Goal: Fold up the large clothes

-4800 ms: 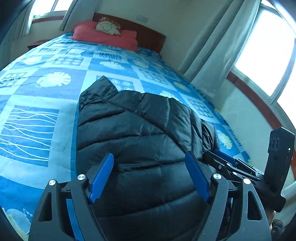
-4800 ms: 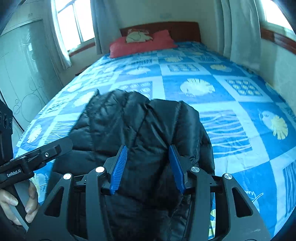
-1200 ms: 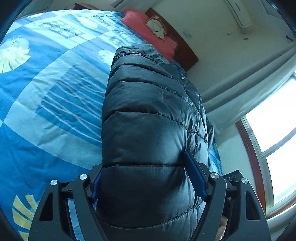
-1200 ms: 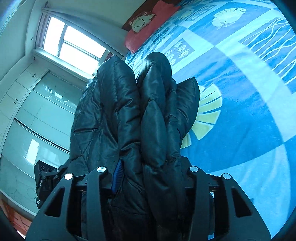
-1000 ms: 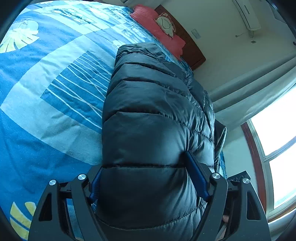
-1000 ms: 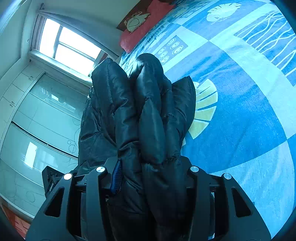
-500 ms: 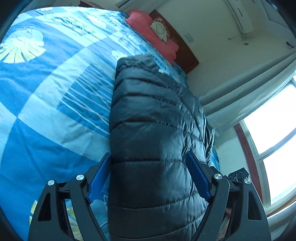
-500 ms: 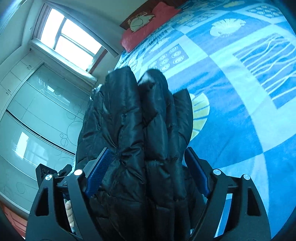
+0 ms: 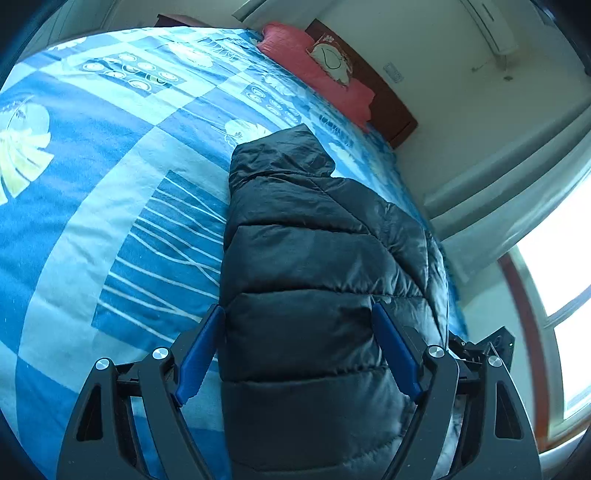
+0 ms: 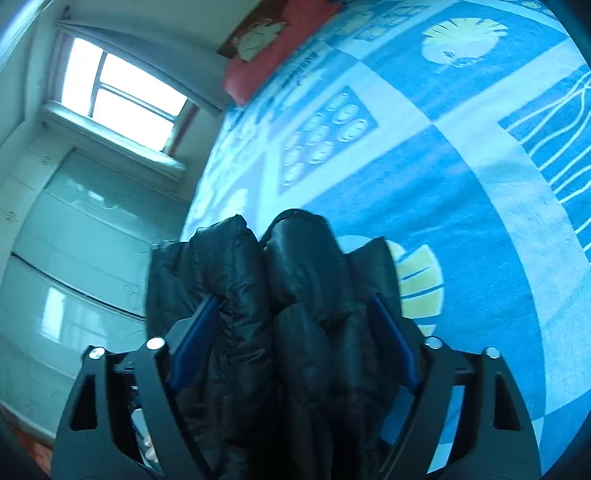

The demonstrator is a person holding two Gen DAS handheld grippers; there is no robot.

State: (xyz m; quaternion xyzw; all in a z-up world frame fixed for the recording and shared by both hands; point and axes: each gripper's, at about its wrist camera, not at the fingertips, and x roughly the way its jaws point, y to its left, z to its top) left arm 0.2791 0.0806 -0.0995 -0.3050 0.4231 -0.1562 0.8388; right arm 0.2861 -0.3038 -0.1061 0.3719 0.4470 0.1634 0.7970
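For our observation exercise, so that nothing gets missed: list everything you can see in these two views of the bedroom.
jacket: one, black, folded on the bedspread
bedspread: one, blue patterned, over the bed
pillow: one, red, by the headboard
cushion: one, cream, on the pillow
headboard: one, brown, far wall
windows: two, bright, one per view
curtain: one, pale, beside a window
wardrobe: one, pale, right view
air conditioner: one, white, high up
left gripper: black, blue pads, open around the jacket
right gripper: same colours, jaws just closing, jacket between
fingers: right view, bottom left
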